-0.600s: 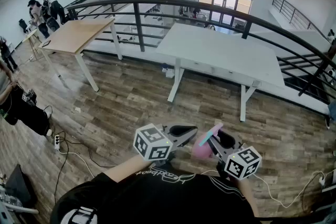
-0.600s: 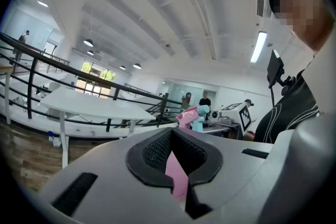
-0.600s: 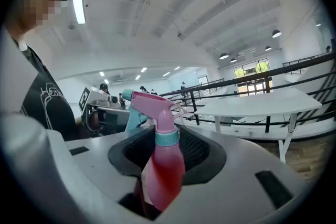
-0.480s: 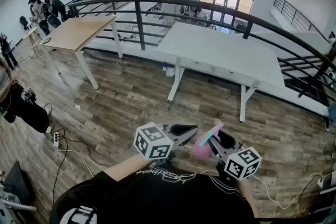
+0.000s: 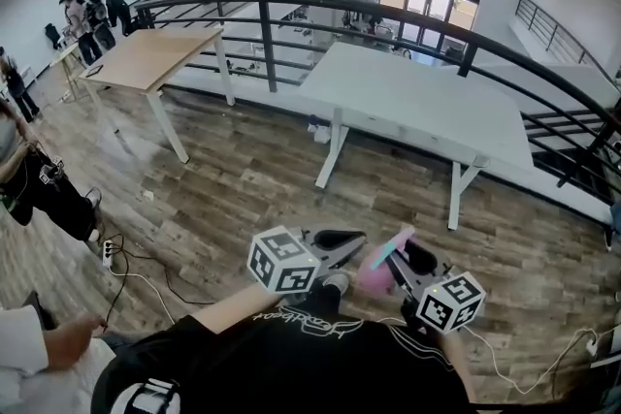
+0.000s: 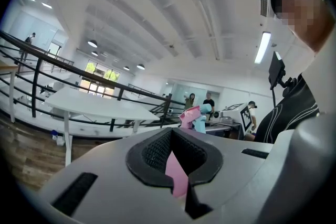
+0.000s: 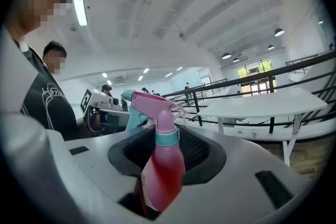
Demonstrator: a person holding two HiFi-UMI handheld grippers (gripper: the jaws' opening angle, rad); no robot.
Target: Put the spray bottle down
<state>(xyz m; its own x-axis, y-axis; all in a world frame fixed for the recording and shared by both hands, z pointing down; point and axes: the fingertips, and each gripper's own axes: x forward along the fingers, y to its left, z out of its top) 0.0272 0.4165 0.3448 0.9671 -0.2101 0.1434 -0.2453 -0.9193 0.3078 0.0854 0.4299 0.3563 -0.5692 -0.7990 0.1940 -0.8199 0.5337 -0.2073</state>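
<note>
Logged right gripper (image 5: 406,259) clamped on the spray bottle (image 7: 160,170): jaws spread wide round the pink body, pads pressing on both flanks. Found bottle roughly upright in that grip, base sunk low between the jaws, teal collar (image 7: 168,137) about level with the far pad edge. Saw sprayer head (image 7: 149,103) clear above the jaws, teal nozzle turned toward the left gripper (image 6: 177,165). Confirmed bottle held in the air above the wooden floor (image 5: 243,189), not set down.

Checked left gripper: jaws drawn almost together, thin slit only, nothing pinched. Glimpsed pink of the bottle through that slit, sprayer head showing just past the jaw tips.

Placed bottle between the two grippers in the head view, just beside the left gripper's tip; cannot tell contact there. Noted both grippers close in front of the person's black shirt (image 5: 291,364). Located white table (image 5: 417,102) well beyond both gripper tips, dark railing (image 5: 388,15) beyond that table.
</note>
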